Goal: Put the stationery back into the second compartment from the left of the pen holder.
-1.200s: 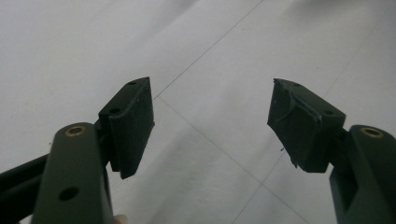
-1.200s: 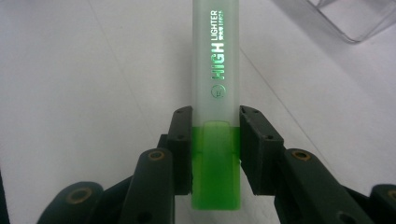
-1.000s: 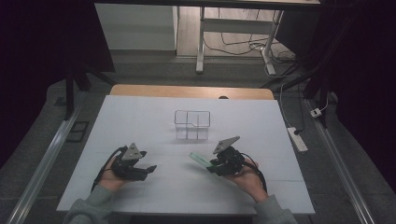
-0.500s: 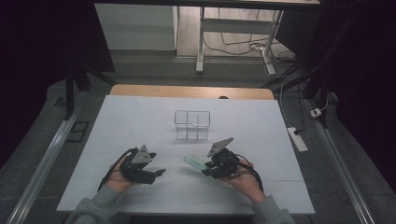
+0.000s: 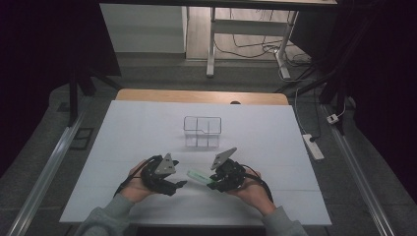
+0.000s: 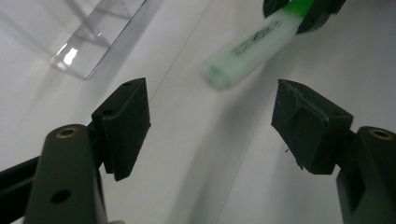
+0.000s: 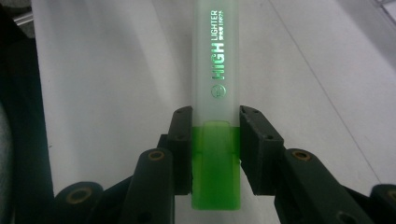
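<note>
A green highlighter (image 7: pixel 215 70) with a frosted white body and green cap end is clamped between the jaws of my right gripper (image 7: pixel 215 149), pointing away from the camera. In the high view the highlighter (image 5: pixel 199 176) sticks out leftward from the right gripper (image 5: pixel 214 182), held just over the white table (image 5: pixel 147 123). My left gripper (image 5: pixel 181 185) is open, its tips close to the highlighter's free end. In the left gripper view the highlighter (image 6: pixel 252 44) lies ahead, beyond the gap between the wide-apart jaws of the left gripper (image 6: pixel 210 121).
A clear plastic organiser box (image 5: pixel 202 132) with compartments stands in the middle of the table, beyond both grippers; its corner (image 6: pixel 88 42) appears in the left gripper view. A power strip (image 5: pixel 313 146) lies by the table's right edge.
My left gripper has moved right and a little up toward the highlighter's free end. The right gripper has shifted slightly left with the highlighter still in it.
</note>
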Available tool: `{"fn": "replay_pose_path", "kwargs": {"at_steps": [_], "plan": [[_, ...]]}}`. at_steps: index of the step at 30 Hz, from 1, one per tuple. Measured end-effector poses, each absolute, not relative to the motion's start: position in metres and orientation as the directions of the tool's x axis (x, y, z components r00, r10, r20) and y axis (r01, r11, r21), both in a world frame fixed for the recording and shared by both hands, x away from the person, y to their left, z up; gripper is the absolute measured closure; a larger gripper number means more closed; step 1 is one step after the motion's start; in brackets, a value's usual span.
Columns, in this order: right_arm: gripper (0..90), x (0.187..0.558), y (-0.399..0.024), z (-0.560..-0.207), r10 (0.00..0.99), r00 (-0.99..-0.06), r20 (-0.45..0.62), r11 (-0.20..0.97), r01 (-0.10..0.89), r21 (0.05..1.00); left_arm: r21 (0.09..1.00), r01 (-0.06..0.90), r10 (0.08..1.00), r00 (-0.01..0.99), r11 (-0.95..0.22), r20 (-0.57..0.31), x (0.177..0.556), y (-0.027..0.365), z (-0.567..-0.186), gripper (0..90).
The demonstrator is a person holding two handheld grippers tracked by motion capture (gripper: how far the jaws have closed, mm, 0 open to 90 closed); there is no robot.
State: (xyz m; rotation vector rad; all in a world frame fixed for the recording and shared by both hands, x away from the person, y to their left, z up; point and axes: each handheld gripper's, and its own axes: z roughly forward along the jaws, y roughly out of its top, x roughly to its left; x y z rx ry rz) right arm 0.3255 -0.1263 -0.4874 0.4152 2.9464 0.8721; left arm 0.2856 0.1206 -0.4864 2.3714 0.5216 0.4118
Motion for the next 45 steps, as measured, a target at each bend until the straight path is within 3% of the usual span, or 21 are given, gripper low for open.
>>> {"fn": "replay_pose_path", "kwargs": {"at_steps": [28,34,38,42,45], "plan": [[67.1,0.317,-0.111,-0.489,0.165,-0.985,0.042,0.850,0.163,0.500,0.543,0.120,0.237,0.960,-0.831,0.150,0.293,0.076,-0.490,33.1],[67.1,0.314,-0.108,-0.489,0.127,-0.991,0.033,0.858,0.127,0.497,0.510,0.112,0.197,0.973,-0.853,0.117,0.292,0.073,-0.495,41.6],[67.1,0.312,-0.107,-0.486,0.104,-0.994,0.023,0.862,0.101,0.497,0.499,0.086,0.161,0.981,-0.862,0.110,0.289,0.070,-0.497,53.8],[67.0,0.310,-0.105,-0.486,0.068,-0.998,0.015,0.874,0.067,0.481,0.448,0.033,0.099,0.987,-0.893,0.126,0.290,0.070,-0.498,59.3],[65.7,0.310,-0.105,-0.487,0.056,-0.998,0.009,0.870,0.053,0.489,0.462,0.039,0.103,0.988,-0.886,0.113,0.287,0.069,-0.501,62.4]]}}
